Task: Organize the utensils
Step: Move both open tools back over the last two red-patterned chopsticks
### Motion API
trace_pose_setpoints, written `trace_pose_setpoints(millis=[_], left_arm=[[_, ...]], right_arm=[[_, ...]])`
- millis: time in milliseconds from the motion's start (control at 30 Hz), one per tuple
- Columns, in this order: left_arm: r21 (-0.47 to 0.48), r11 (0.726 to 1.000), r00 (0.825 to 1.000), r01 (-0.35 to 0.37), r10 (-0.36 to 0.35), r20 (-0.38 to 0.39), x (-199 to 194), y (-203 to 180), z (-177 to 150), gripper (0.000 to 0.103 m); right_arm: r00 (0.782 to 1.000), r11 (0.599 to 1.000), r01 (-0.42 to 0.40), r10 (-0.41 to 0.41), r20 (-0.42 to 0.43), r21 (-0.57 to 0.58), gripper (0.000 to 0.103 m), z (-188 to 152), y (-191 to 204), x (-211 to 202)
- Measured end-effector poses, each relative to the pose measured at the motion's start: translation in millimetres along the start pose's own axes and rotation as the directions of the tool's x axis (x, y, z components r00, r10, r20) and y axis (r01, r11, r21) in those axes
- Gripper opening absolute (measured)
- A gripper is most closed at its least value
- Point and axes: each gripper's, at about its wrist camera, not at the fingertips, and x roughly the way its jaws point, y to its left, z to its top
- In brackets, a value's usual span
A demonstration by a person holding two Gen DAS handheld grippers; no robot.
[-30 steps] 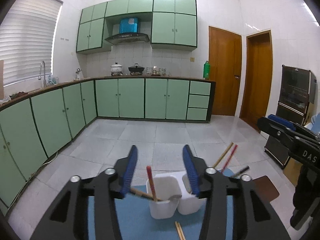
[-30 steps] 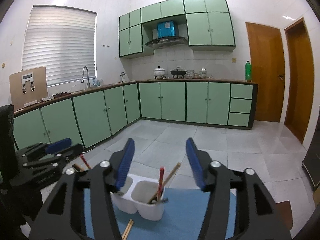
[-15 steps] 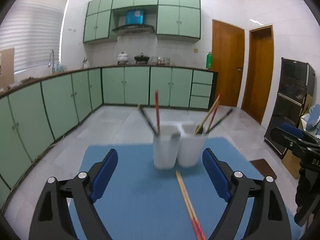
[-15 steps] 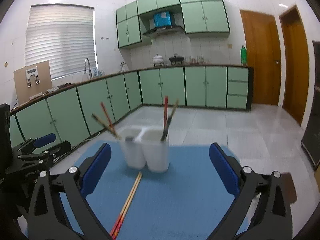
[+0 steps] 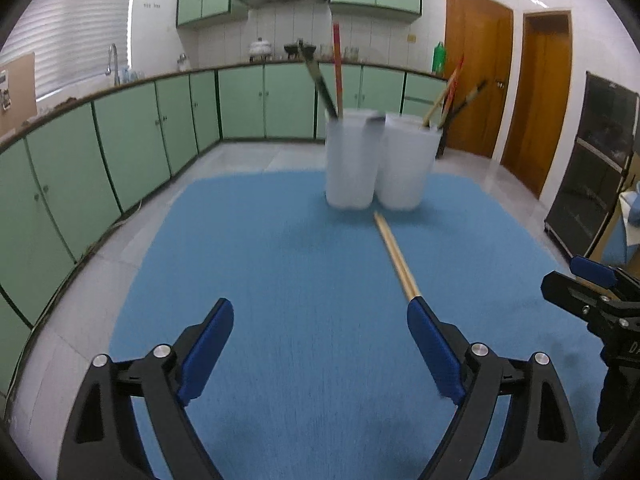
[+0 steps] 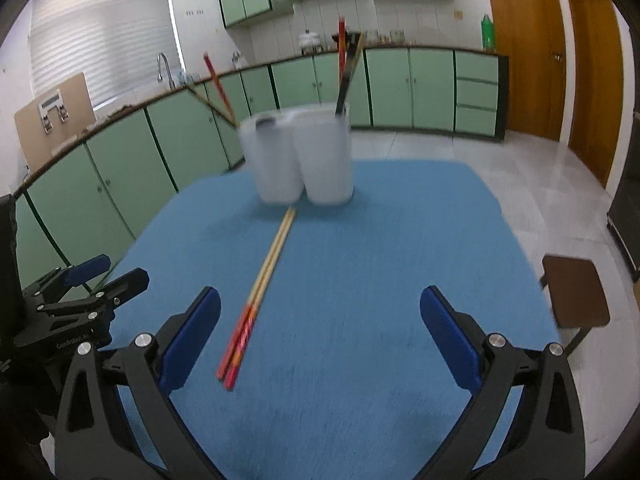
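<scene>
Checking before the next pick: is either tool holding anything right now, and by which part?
Nothing is held. The left tool and right tool both stand open over the blue mat; the pair of chopsticks lies loose on it.

Right gripper [image 6: 320,320] jaws spread wide, nothing between. 2 chopsticks [image 6: 260,284] lie on blue mat [image 6: 400,260], pointing toward 2 white cups [image 6: 300,156] holding utensils. Left gripper [image 6: 80,288] at left edge.

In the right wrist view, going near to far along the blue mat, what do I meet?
Right hand-held gripper, open and empty → pair of wooden chopsticks with red ends lying on the blue mat → white two-cup plastic utensil holder → green kitchen cabinets.
</scene>
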Motion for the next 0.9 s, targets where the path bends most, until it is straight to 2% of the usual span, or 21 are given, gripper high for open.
trace_pose_setpoints(millis=[167,400,700,900], left_arm=[[0.002,1.0,0.997,-0.014,0.014,-0.07,11.0,2.5,-22.6,0.087],[-0.007,0.999,0.993,-0.038,0.037,-0.115,12.1,14.2,-37.9,0.087],[-0.039,0.998,0.989,-0.046,0.04,-0.144,14.1,24.0,-41.0,0.087],[-0.048,0.998,0.989,-0.043,0.035,-0.146,15.1,25.1,-41.1,0.087]], right_arm=[[0.998,1.0,0.001,-0.001,-0.067,0.003,0.097,-14.9,2.0,12.1],[0.988,1.0,-0.02,0.02,-0.155,-0.002,0.097,-31.4,9.5,29.2],[0.982,0.999,-0.014,0.007,-0.189,-0.038,0.097,-35.2,23.0,33.3],[0.977,0.996,0.022,-0.04,-0.209,-0.086,0.097,-32.6,32.8,39.3]])
